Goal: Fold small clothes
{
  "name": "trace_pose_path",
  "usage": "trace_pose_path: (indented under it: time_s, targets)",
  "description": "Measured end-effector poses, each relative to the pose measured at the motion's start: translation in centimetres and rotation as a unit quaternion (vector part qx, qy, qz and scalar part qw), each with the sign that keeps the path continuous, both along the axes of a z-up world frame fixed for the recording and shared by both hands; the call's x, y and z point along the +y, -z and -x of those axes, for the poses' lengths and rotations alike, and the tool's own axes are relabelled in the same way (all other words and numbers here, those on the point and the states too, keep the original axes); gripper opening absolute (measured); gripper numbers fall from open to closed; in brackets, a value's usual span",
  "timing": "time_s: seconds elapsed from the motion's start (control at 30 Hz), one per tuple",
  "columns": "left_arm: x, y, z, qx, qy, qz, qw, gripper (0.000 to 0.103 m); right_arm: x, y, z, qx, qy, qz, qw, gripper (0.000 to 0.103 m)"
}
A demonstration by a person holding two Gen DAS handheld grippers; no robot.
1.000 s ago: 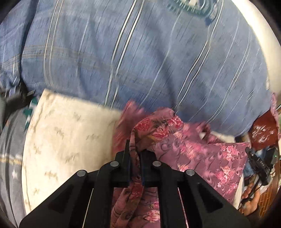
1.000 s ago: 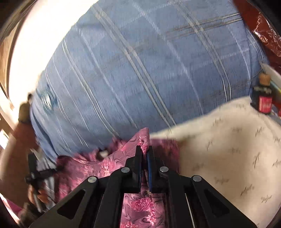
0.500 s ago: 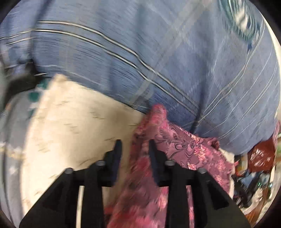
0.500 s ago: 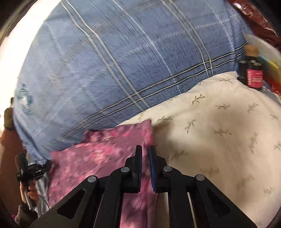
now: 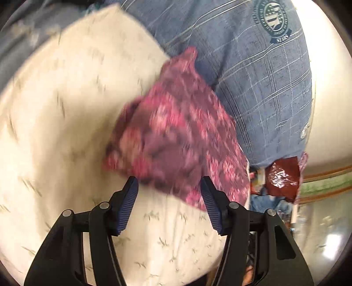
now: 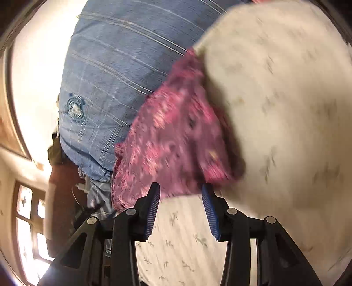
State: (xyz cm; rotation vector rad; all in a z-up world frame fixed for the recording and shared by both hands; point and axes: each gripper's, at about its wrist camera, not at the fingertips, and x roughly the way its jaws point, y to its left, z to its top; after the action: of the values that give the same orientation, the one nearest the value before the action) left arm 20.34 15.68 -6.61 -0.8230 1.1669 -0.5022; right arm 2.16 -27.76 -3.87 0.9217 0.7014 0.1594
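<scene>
Both grippers are empty and spread wide. The left gripper (image 5: pixel 168 204) has its blue-ribbed fingers (image 5: pixel 128 204) parted just short of the near edge of the pink floral garment (image 5: pixel 176 136), and the right gripper (image 6: pixel 181 209) is parted the same way at the cloth's (image 6: pixel 176 140) near edge; neither pinches anything. The garment lies in a compact, roughly triangular bundle on the cream leaf-print pillow (image 5: pixel 66 110), its far corner touching the blue plaid cushion (image 5: pixel 264 88) behind. Motion blur hides the creases, so how neat the fold is cannot be told.

My reading is that one fold is laid down and the cloth let go. The next move likely calls for choosing a fresh edge or corner, closing on it with both grippers, and carrying it across without dragging the layers beneath, as the soft pillow gives little support.

The work surface is bedding, not a bench. The blue plaid cushion bears a round embroidered crest (image 5: pixel 274 21). Beyond it are a pale wall, a shiny dark red packet (image 5: pixel 282 176), and in the right view a window (image 6: pixel 28 231) in a wooden frame
</scene>
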Motion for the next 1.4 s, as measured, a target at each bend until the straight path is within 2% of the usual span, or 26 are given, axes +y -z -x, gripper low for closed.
trace_pose_path:
  time_s: [0.07, 0.17, 0.23, 0.33, 0.37, 0.4, 0.43, 0.47, 0.5, 0.57, 0.6, 0.67, 0.7, 0.73, 0.8, 0.83, 0.87, 0.9, 0.93, 0.97, 1.03, 1.07, 1.17, 1.23, 1.33, 1.4]
  targets:
    - [0.4, 0.7, 0.8, 0.019, -0.011, -0.001, 0.9998, 0.058, -0.2, 0.9, -0.2, 0.007, 0.012, -0.027, 1.000, 0.043]
    - [2.0, 1.4, 1.4, 0.031, -0.041, 0.039, 0.9979, 0.058, 1.0, 1.8, -0.2, 0.006, 0.014, -0.069, 0.998, 0.050]
    - [2.8, 1.1, 1.1, 0.028, -0.058, 0.038, 0.9972, 0.058, 1.6, 1.9, -0.5, 0.005, 0.022, -0.055, 0.998, 0.050]
    - [2.0, 1.1, -0.1, 0.030, -0.054, 0.028, 0.9977, 0.058, 1.0, 1.7, -1.4, -0.013, 0.061, -0.042, 0.997, 0.049]
    - [1.5, 0.9, -0.5, 0.007, -0.046, 0.041, 0.9981, 0.058, 0.8, 1.6, -1.8, -0.017, 0.072, -0.051, 0.996, 0.049]
    - [1.0, 0.6, -1.0, 0.000, -0.046, 0.025, 0.9986, 0.057, 0.5, 1.6, -2.4, -0.025, 0.088, -0.060, 0.994, 0.047]
    - [0.6, 0.2, -1.4, -0.009, -0.049, 0.010, 0.9987, 0.044, 0.4, 1.4, -2.9, -0.027, 0.093, -0.055, 0.994, 0.035]
    - [0.8, -0.3, -1.6, -0.025, -0.052, -0.009, 0.9983, 0.005, 0.4, 1.1, -3.5, -0.023, 0.092, -0.043, 0.995, 0.007]
    - [0.7, -0.7, -2.1, -0.032, -0.048, -0.015, 0.9982, 0.008, 0.1, 0.6, -4.5, -0.019, 0.079, -0.033, 0.996, 0.007]
    - [1.2, -1.7, -2.1, -0.040, -0.063, 0.009, 0.9972, 0.007, -0.7, -1.4, -4.4, -0.050, 0.077, -0.038, 0.995, 0.006]
    - [1.5, -2.7, -1.6, -0.057, -0.065, 0.015, 0.9962, 0.008, -1.1, -3.0, -3.8, -0.075, 0.076, -0.030, 0.994, 0.006]
    - [1.6, -3.9, -0.5, -0.085, -0.064, 0.006, 0.9943, 0.008, -1.5, -6.0, -2.3, -0.113, 0.075, 0.013, 0.991, 0.005]
    - [1.4, -3.8, -0.1, -0.086, -0.062, 0.003, 0.9944, 0.008, -1.8, -6.7, -1.8, -0.118, 0.076, 0.031, 0.990, 0.005]
    - [1.1, -3.1, -0.1, -0.075, -0.061, -0.003, 0.9953, 0.008, -2.1, -6.6, -1.7, -0.108, 0.075, 0.048, 0.990, 0.005]
    - [0.4, -0.1, -0.9, -0.026, -0.057, -0.028, 0.9976, 0.008, -2.7, -4.3, -2.6, -0.054, 0.078, 0.069, 0.993, 0.005]
    - [0.5, 1.9, -1.4, 0.011, -0.060, -0.019, 0.9980, 0.008, -2.8, -2.3, -3.2, -0.016, 0.075, 0.068, 0.995, 0.005]
    - [1.2, 2.6, -1.4, 0.017, -0.073, 0.015, 0.9971, 0.009, -2.8, -0.8, -3.4, 0.010, 0.075, 0.066, 0.995, 0.005]
    - [2.1, 2.8, -1.3, 0.028, -0.083, 0.050, 0.9949, 0.009, -2.6, 0.3, -3.3, 0.018, 0.073, 0.052, 0.996, 0.005]
    - [2.7, 2.7, -1.1, 0.035, -0.085, 0.060, 0.9940, 0.010, -2.4, 0.8, -2.6, 0.008, 0.073, 0.036, 0.997, 0.010]
    - [3.3, 2.3, -0.8, 0.034, -0.086, 0.056, 0.9942, 0.013, -2.2, 0.6, -1.8, 0.005, 0.081, 0.040, 0.996, 0.013]
    - [4.0, 0.9, 0.0, 0.018, -0.079, 0.025, 0.9964, 0.013, -1.8, -0.2, -0.5, 0.002, 0.084, 0.058, 0.995, 0.013]
    - [4.3, 0.2, 0.7, 0.007, -0.076, 0.010, 0.9970, 0.017, -1.6, -0.7, 0.2, -0.001, 0.081, 0.065, 0.995, 0.013]
    - [4.7, -0.5, 2.4, -0.006, -0.066, -0.016, 0.9977, 0.036, -1.1, -1.5, 2.1, 0.001, 0.091, 0.078, 0.993, 0.017]
    - [4.5, -0.5, 3.5, -0.014, -0.056, -0.027, 0.9980, 0.037, -0.5, -1.6, 3.5, 0.015, 0.096, 0.090, 0.991, 0.022]
    - [4.3, 0.0, 5.6, -0.018, -0.030, -0.033, 0.9989, 0.044, 0.2, -1.3, 5.3, 0.035, 0.107, 0.113, 0.987, 0.022]
    - [3.9, 0.0, 7.0, -0.023, -0.009, -0.044, 0.9987, 0.045, 0.5, -1.2, 6.8, 0.042, 0.116, 0.115, 0.986, 0.023]
